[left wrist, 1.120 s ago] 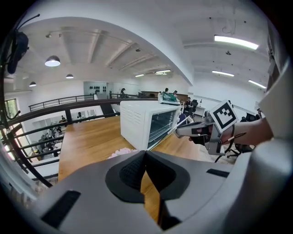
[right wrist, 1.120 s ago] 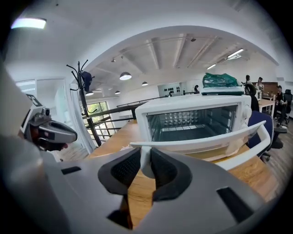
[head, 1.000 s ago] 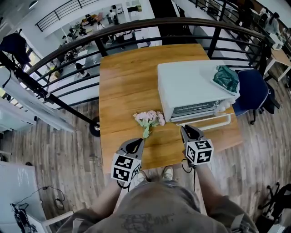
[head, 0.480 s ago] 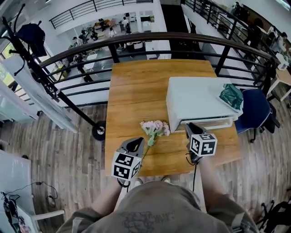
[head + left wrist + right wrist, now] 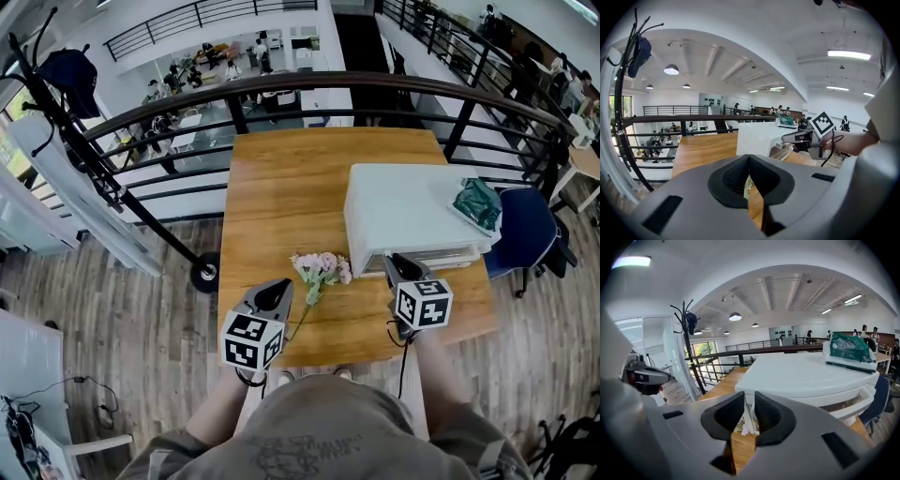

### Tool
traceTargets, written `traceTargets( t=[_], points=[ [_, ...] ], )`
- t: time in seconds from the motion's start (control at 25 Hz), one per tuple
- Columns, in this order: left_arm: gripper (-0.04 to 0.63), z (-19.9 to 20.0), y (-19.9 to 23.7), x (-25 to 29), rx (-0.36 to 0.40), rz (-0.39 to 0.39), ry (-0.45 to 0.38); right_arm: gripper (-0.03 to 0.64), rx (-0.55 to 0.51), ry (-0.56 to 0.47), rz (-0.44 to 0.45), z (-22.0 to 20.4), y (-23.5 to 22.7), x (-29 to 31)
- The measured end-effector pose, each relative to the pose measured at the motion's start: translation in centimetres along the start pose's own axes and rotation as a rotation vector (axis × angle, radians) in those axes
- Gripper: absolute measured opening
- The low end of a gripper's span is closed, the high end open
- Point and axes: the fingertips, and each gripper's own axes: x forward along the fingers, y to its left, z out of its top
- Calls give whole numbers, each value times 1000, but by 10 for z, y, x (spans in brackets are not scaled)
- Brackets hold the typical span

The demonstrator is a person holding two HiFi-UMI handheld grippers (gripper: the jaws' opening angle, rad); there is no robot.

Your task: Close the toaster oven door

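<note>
The white toaster oven (image 5: 412,206) stands at the right of the wooden table (image 5: 281,187). Its door (image 5: 427,255) is nearly upright, with a narrow gap along its top edge. My right gripper (image 5: 396,258) has its tips at the left part of the door front. In the right gripper view the oven (image 5: 806,376) fills the middle, and the right gripper (image 5: 749,401) is closing to a narrow gap in which a white edge of the oven front shows, clear of the pads. My left gripper (image 5: 279,286) hovers above the table's front edge, shut, with nothing in it.
A bunch of pink flowers (image 5: 319,267) lies between the two grippers, left of the oven. A green packet (image 5: 476,202) rests on the oven's top right corner. A black railing (image 5: 309,84) curves behind the table, and a blue chair (image 5: 530,220) stands to the right.
The oven door has swung up from hanging open to nearly upright. My right gripper rose and moved forward with it to the oven front. The left gripper barely moved.
</note>
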Motion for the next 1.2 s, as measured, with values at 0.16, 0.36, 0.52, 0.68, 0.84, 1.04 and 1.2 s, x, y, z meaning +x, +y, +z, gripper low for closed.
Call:
traceTargets(
  t=[0.16,0.36,0.52,0.68,0.84,1.04,1.2],
  points=[
    [17,37,5,-12,67,9,-68,67,-20,-141,56,43,22,-34],
    [17,101,8,-42,154,36,-230,52,-58,-329,98,109,50,-92],
    [17,142,7,-74,192,47,-350,51,-83,-481,115,150,73,-135],
    [17,169,1,-101,222,36,-413,49,-124,-587,119,180,97,-177],
    [17,179,-3,-121,255,30,-443,44,-204,-642,86,192,119,-206],
    [17,174,-4,-129,265,25,-438,43,-235,-633,115,183,137,-214],
    [17,163,-3,-128,261,18,-410,43,-236,-573,133,166,145,-204]
  ],
)
